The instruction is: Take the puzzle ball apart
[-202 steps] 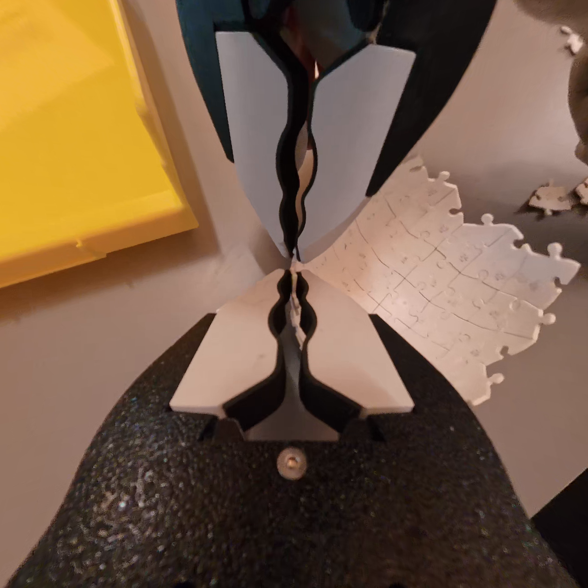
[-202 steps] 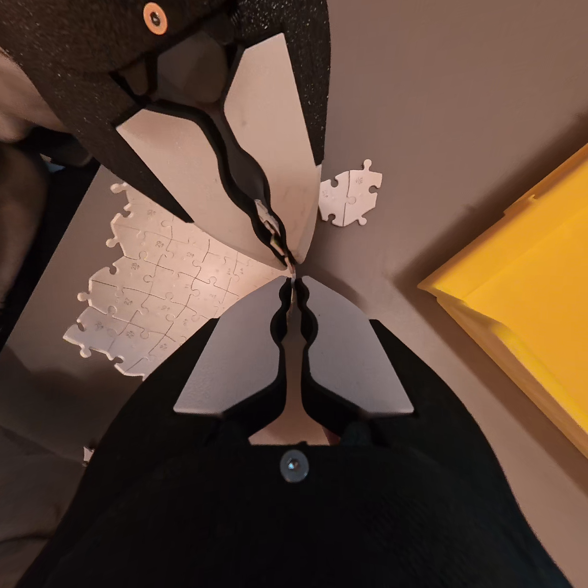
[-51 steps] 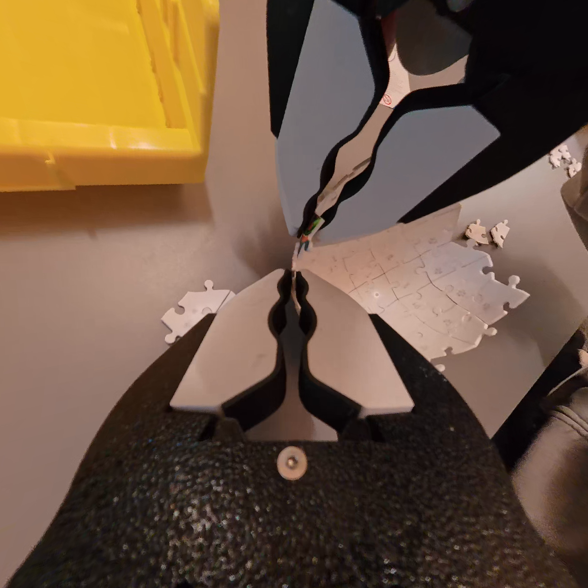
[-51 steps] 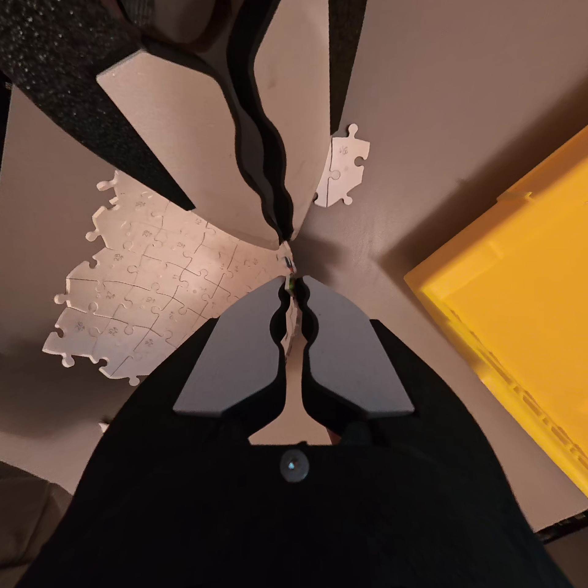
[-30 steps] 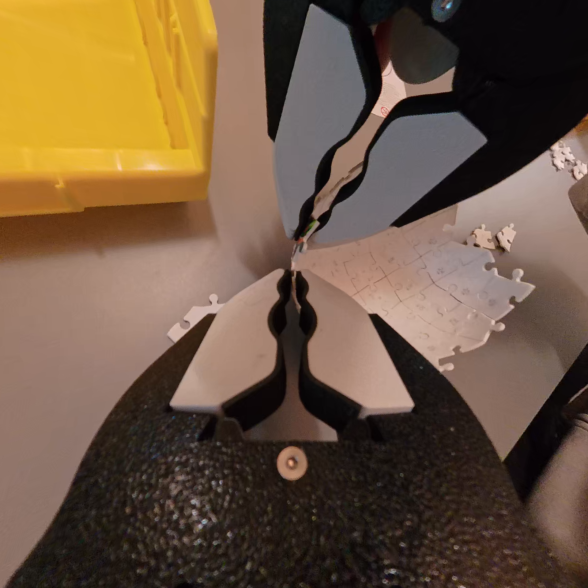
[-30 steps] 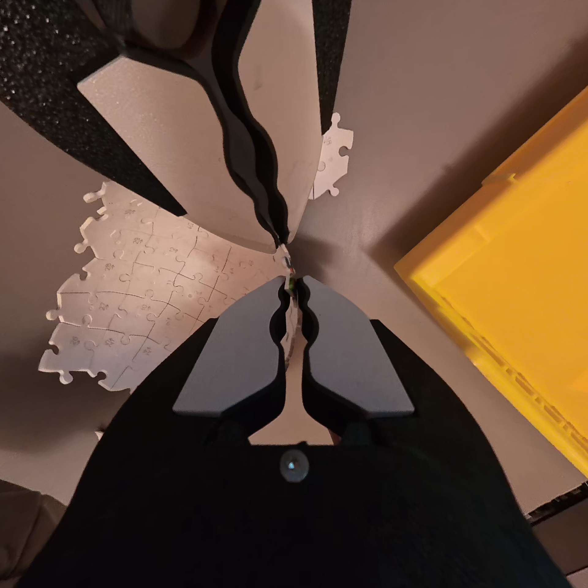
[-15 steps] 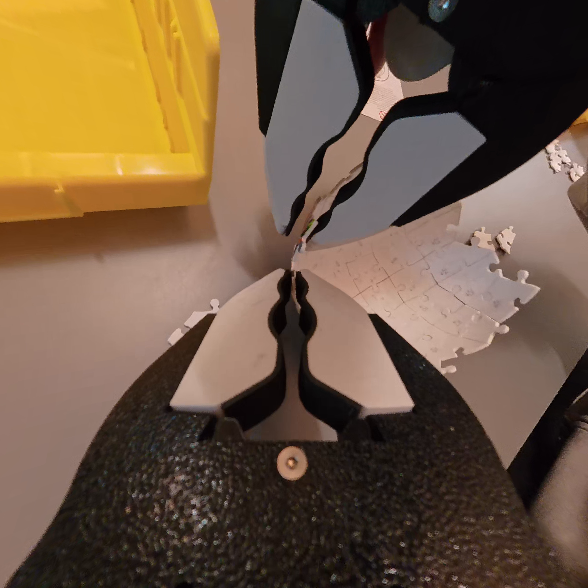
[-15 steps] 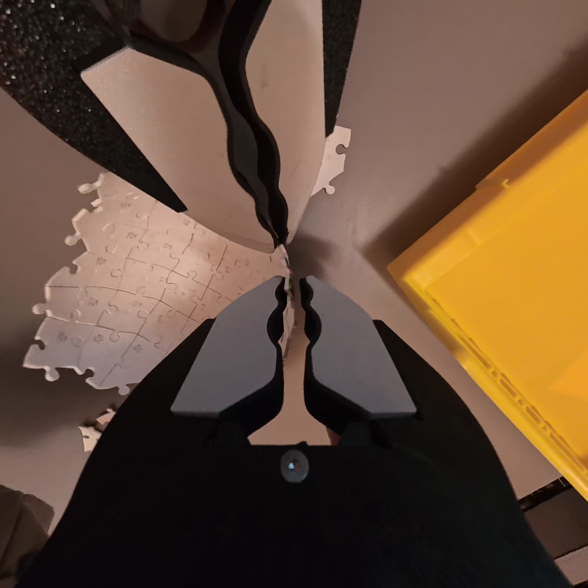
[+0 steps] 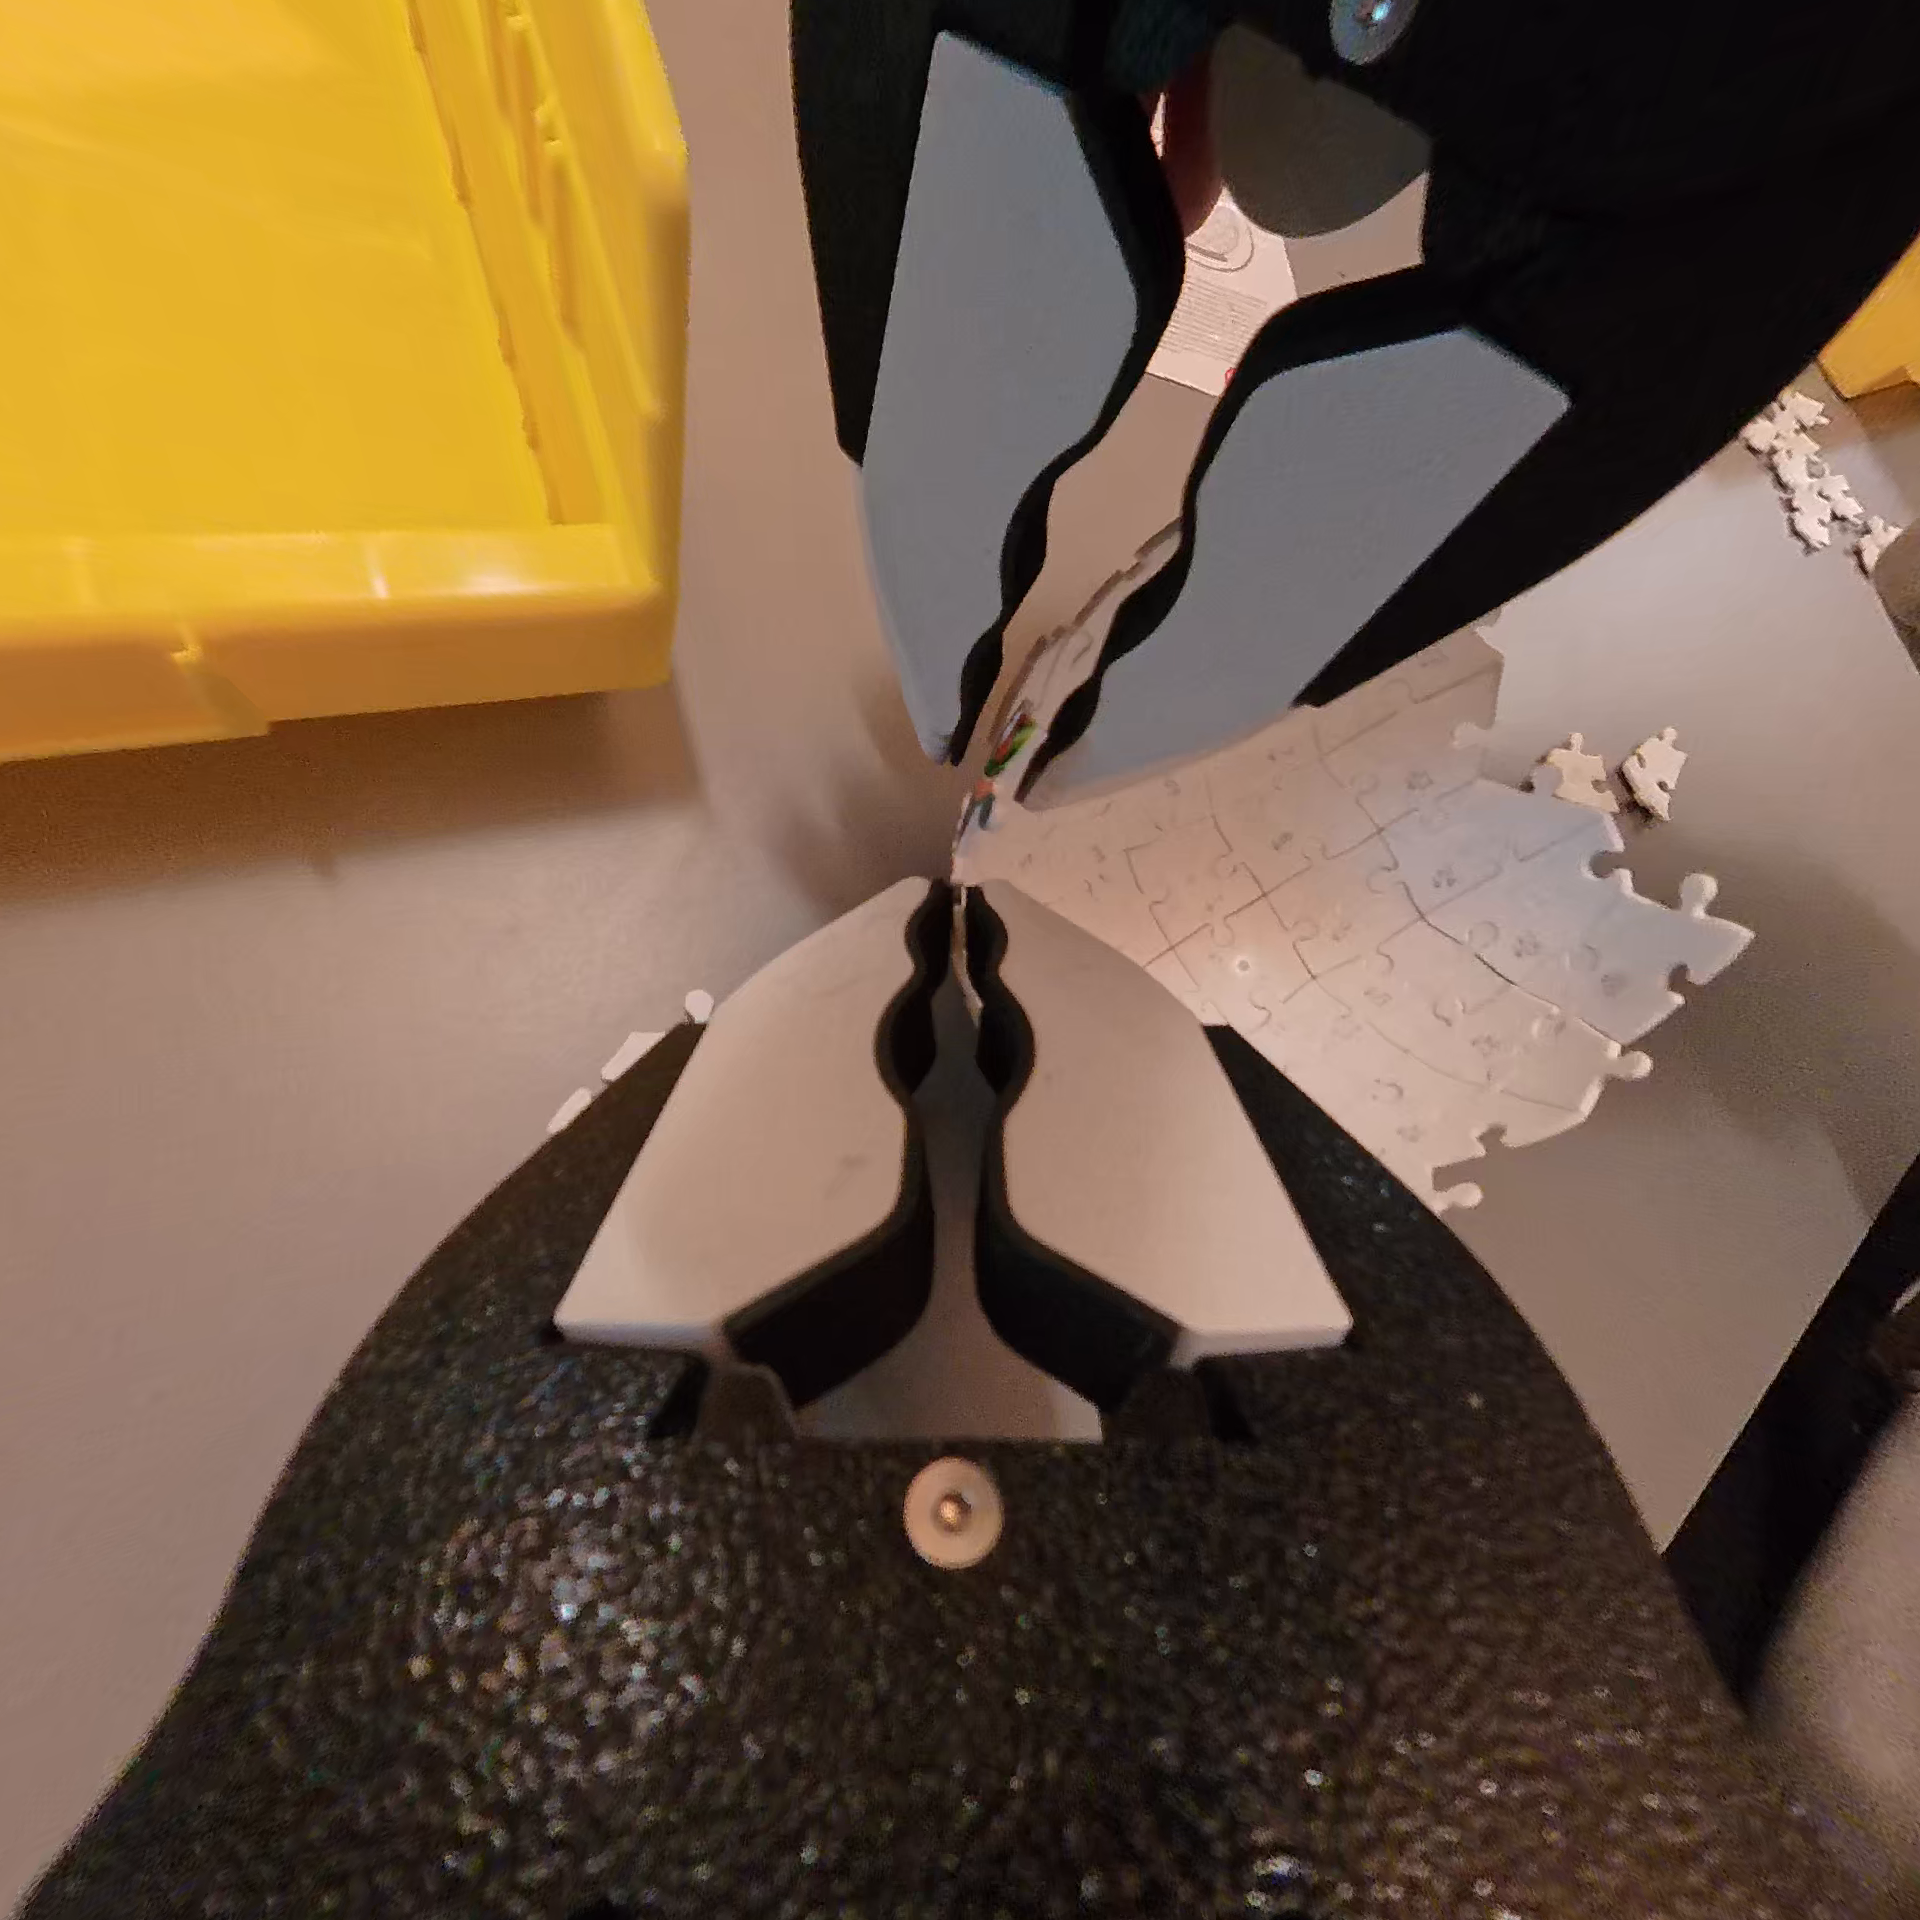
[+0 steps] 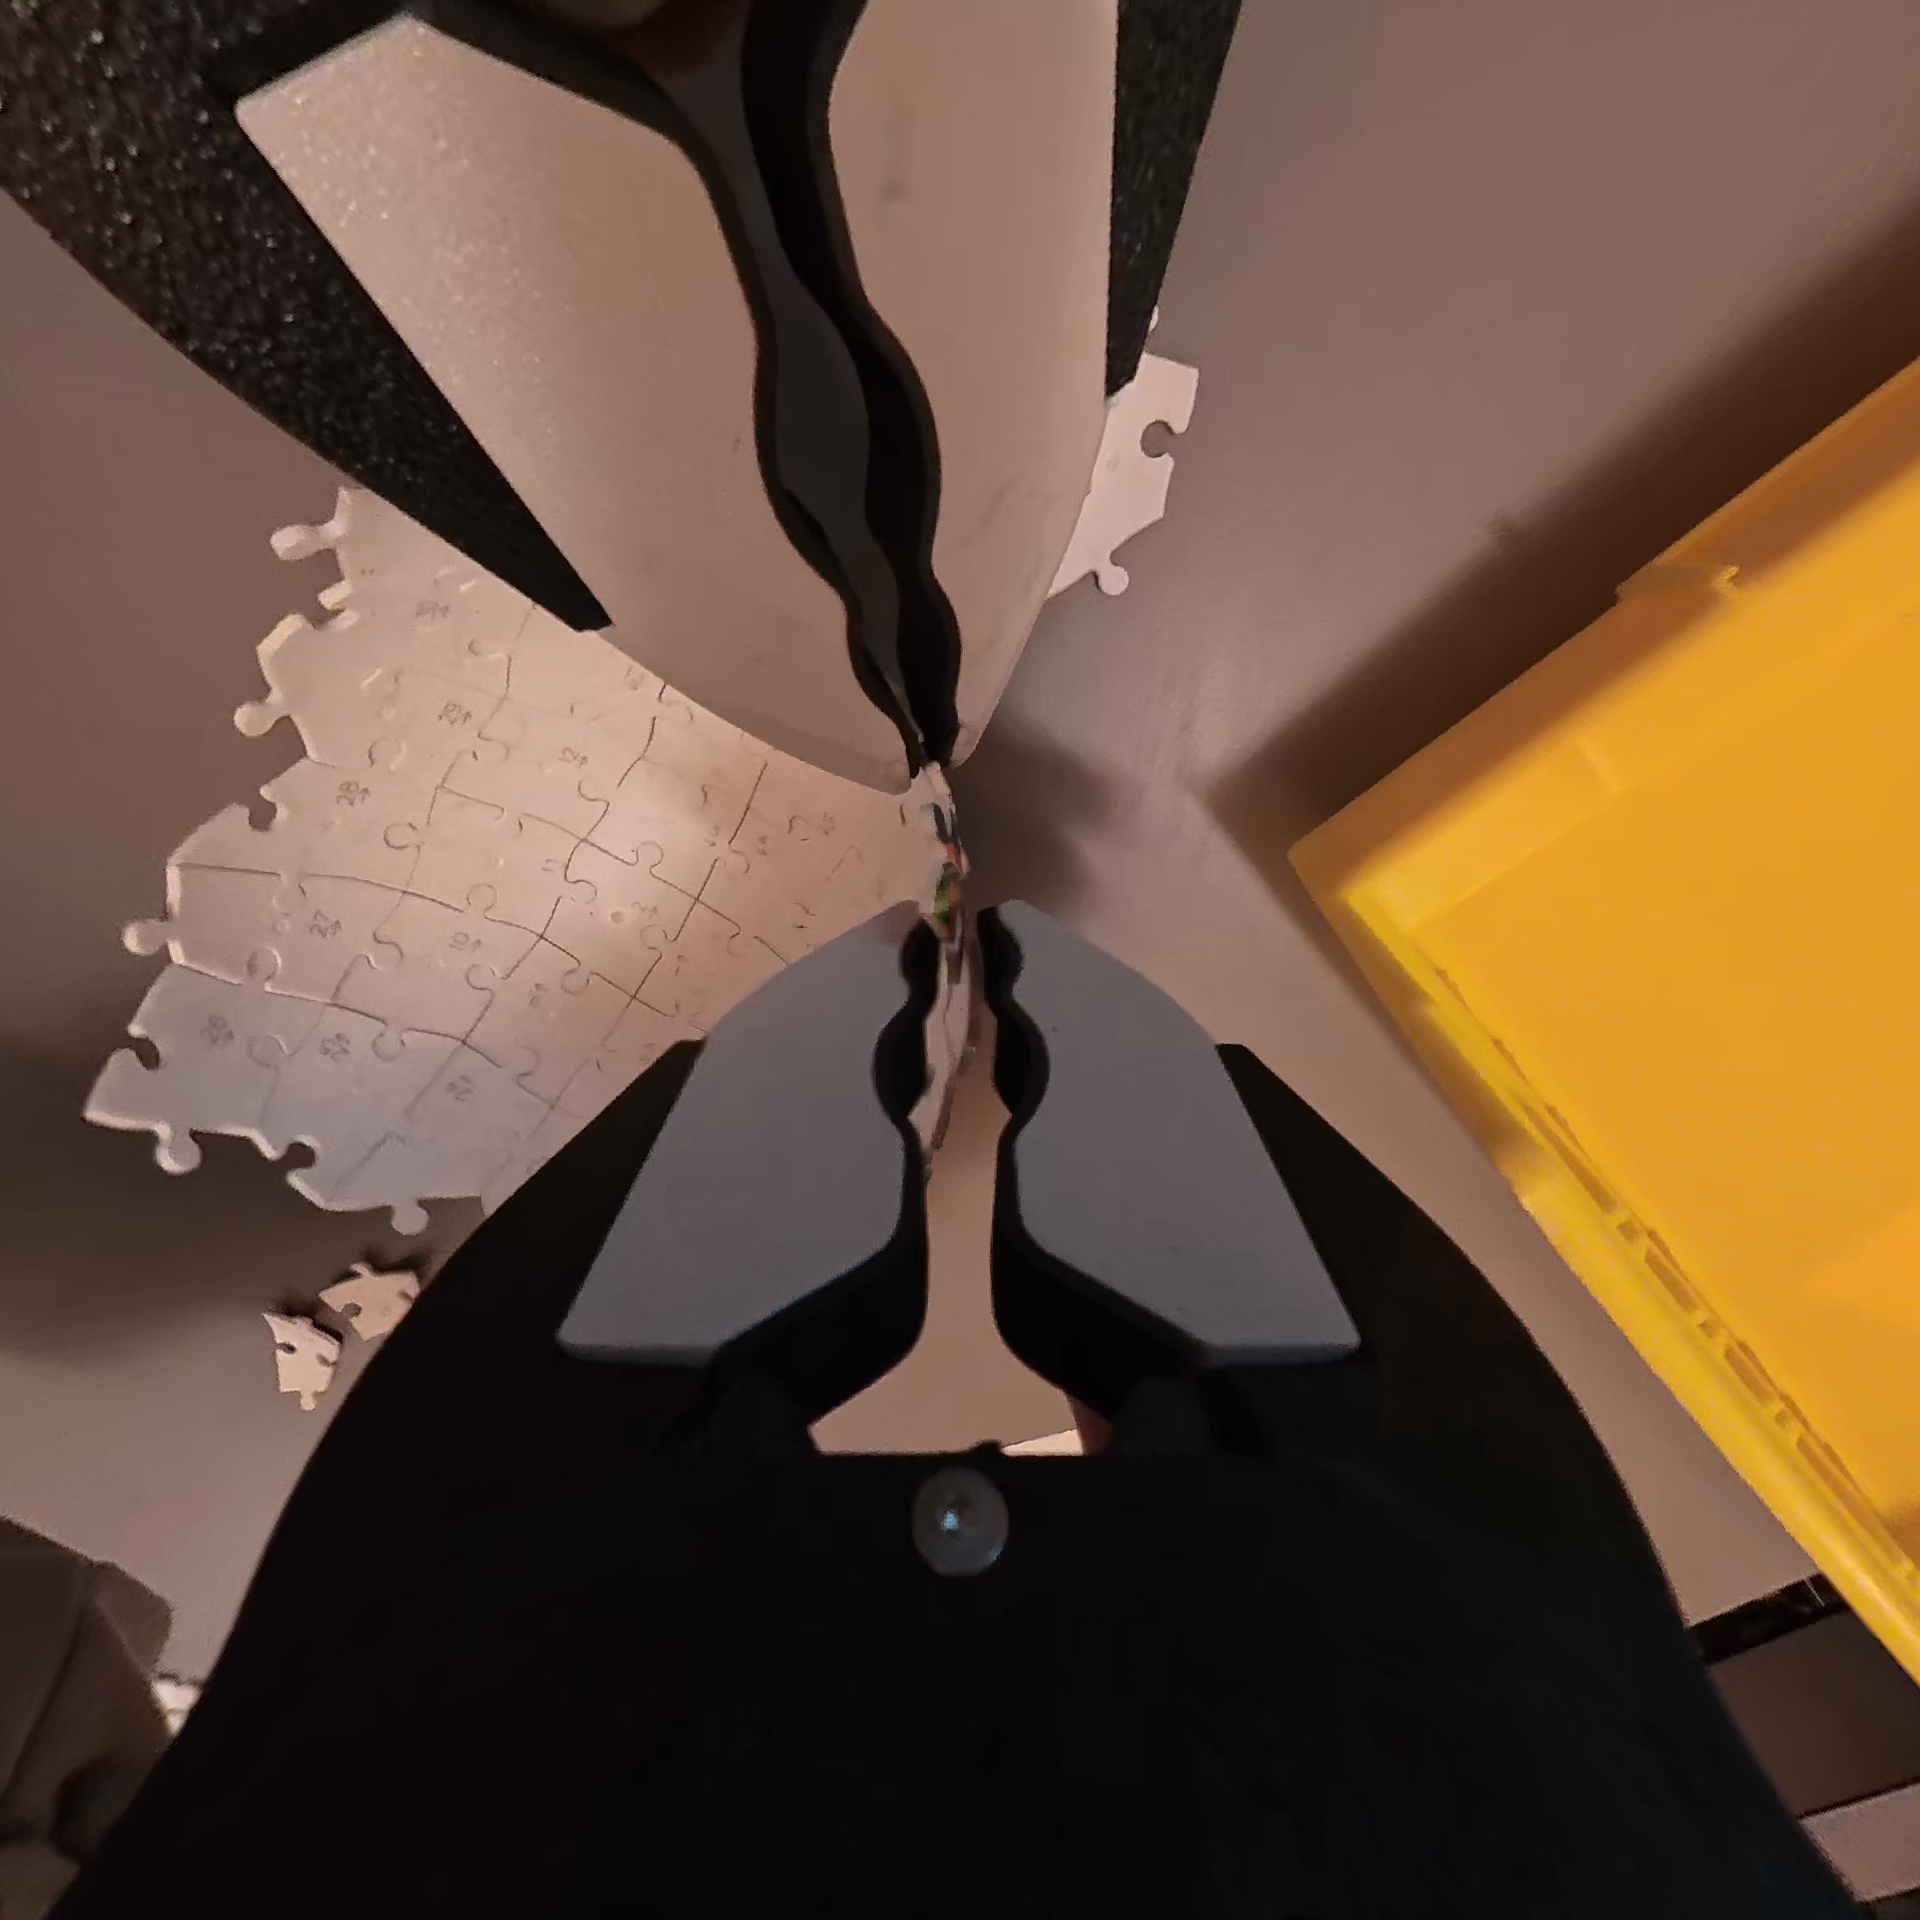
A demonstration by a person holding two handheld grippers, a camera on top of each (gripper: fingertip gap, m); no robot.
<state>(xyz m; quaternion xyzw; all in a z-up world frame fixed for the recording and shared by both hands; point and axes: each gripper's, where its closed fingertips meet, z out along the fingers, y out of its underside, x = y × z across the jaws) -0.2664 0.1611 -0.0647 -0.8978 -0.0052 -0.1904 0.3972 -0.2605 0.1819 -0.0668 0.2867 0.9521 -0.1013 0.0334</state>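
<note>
The puzzle ball is a curved white shell of joined pieces [image 9: 1403, 914], seen from its blank inner side, also in the right wrist view [image 10: 499, 914]. My left gripper [image 9: 954, 891] is shut on the shell's near edge and holds it off the grey table. It enters the right wrist view from above [image 10: 928, 753]. My right gripper [image 10: 951, 925] faces it tip to tip, its jaws a little apart around an edge piece [image 10: 948, 883] with coloured print. In the left wrist view it comes from above [image 9: 992, 769].
A yellow bin [image 9: 312, 416] stands left of the grippers, on the right in the right wrist view [image 10: 1662, 935]. Loose white pieces lie on the table [image 9: 1610, 769], [image 9: 1797, 488], [image 10: 332, 1320], and a joined pair [image 10: 1132, 468]. A paper leaflet [image 9: 1221, 301] lies behind. Only a small space, under 4 cm, lies between the two pairs of fingers.
My right gripper's jaws have parted slightly over the last second. Both grippers and the shell have shifted a little toward the yellow bin. The left gripper stays shut on the shell.
</note>
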